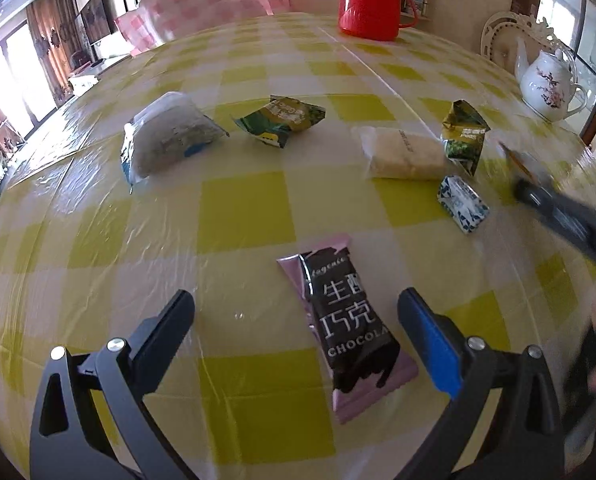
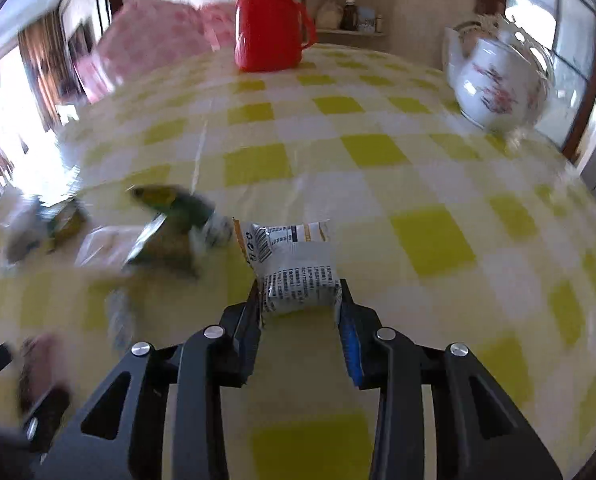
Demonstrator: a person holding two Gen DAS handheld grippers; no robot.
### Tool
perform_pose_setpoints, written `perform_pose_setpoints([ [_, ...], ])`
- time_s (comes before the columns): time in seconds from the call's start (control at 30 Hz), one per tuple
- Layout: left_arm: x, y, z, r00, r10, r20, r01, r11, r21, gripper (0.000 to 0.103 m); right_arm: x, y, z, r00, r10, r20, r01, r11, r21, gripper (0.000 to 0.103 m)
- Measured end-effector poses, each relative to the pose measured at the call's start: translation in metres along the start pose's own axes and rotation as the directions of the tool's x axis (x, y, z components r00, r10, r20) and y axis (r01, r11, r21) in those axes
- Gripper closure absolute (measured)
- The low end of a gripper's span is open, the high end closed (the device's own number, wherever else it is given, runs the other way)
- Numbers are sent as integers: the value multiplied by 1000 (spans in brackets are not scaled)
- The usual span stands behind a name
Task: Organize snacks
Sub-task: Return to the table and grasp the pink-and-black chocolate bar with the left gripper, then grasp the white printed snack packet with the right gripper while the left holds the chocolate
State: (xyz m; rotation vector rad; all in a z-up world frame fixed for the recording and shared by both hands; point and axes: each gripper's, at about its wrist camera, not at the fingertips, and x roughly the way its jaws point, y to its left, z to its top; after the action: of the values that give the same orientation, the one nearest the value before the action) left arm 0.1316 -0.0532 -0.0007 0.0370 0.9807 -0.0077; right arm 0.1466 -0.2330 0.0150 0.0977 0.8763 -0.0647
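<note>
Presently the right gripper (image 2: pixel 301 300) pinches a white snack packet (image 2: pixel 294 264) by its near end above the checked table (image 2: pixel 417 160); so shallow a hold may slip. Spread wide, the left gripper (image 1: pixel 296 308) straddles a chocolate bar (image 1: pixel 347 320), liable to nudge it.

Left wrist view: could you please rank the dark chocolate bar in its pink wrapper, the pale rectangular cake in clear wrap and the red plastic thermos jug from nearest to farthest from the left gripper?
1. Dark chocolate bar in its pink wrapper: lying between the open jaws of the left gripper.
2. Pale rectangular cake in clear wrap: mid-table, right of centre.
3. Red plastic thermos jug: upright at the far edge.
</note>
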Motion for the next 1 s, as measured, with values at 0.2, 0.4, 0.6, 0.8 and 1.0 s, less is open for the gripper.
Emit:
perform_pose_setpoints([
  [0.2,-1,2,-1,1000,-26,1,26,999,25,1,-66,-20,-49,991,100,88,-110,987,119,68],
  [0.4,-15,29,-4,979,-197,56,200,978,-63,84,-102,-4,-83,973,179,143,-197,972,126,67],
  [0.6,-24,57,-4,973,-184,139,202,972,-122,84,-112,17,-94,965,215,151,-228,971,70,67],
  [0.8,-27,80,-6,973,-173,153,202,960,-196,83,-111,24,-97,965,223,137,-233,971,55,67],
  [1.0,-36,85,-13,973,-160,169,191,962,-193,83,-104,23,-100,971,211,113,-219,974,61,67],
])
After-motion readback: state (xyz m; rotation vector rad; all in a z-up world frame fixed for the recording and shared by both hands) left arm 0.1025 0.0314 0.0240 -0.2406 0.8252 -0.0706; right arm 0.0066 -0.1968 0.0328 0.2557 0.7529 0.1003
